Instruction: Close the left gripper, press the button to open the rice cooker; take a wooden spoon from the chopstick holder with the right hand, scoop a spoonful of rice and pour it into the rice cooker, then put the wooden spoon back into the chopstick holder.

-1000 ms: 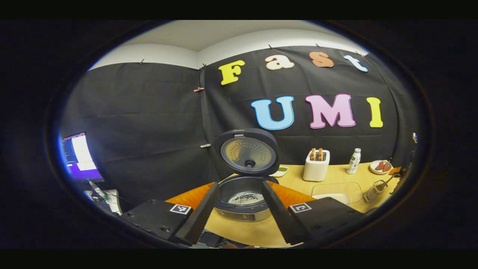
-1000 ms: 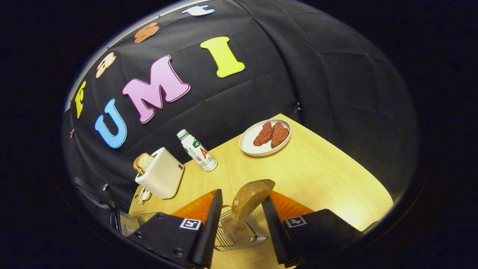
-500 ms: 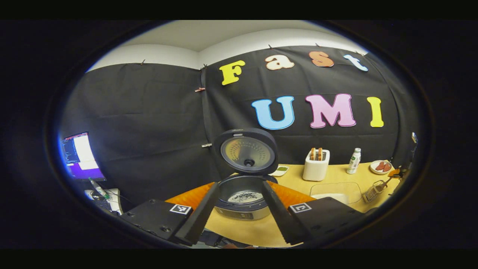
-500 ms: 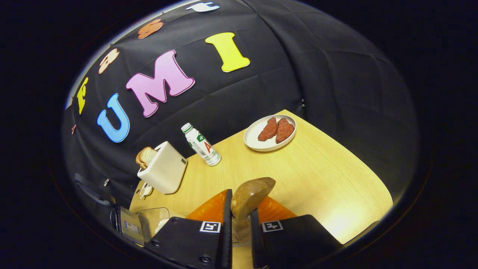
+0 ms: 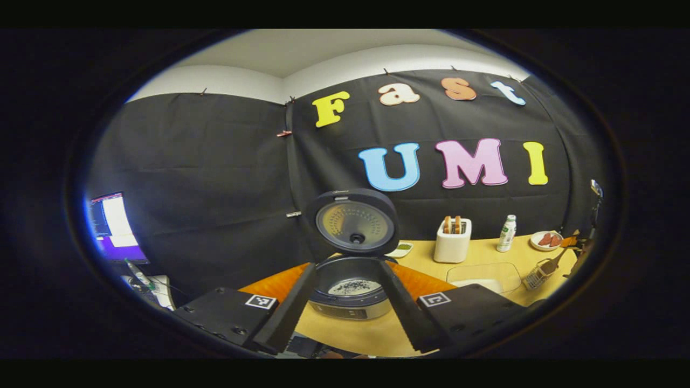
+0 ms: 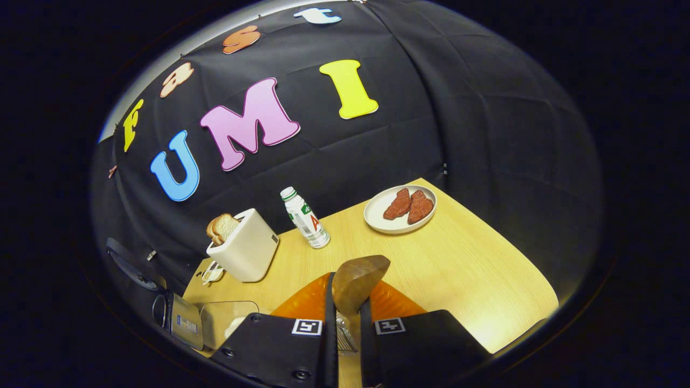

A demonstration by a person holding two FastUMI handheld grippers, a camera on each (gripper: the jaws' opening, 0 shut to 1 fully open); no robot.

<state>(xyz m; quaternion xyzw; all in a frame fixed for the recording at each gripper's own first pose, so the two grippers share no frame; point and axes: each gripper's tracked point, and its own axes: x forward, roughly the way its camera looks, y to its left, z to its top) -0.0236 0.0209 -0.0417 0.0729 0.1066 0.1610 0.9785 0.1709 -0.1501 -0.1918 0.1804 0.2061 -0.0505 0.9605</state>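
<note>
Spoon (image 6: pixel 358 280) sits pinched in the right gripper (image 6: pixel 348 345) above its holder (image 6: pixel 343 338) — ready to lift. Left gripper (image 5: pixel 345 318) waits spread before the open cooker (image 5: pixel 350 288).

Both views share the toaster (image 5: pixel 453 240), differently angled.

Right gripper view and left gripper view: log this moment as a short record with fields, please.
rice cooker: lid up, some rice in the pot
left gripper: jaws open, empty, facing the cooker
right gripper: jaws shut on the wooden spoon, bowl end pointing up
chopstick holder: wire basket on the table's right side
rice container: clear, beside the cooker
task stage: cooker open, spoon gripped, scooping not yet done
</note>
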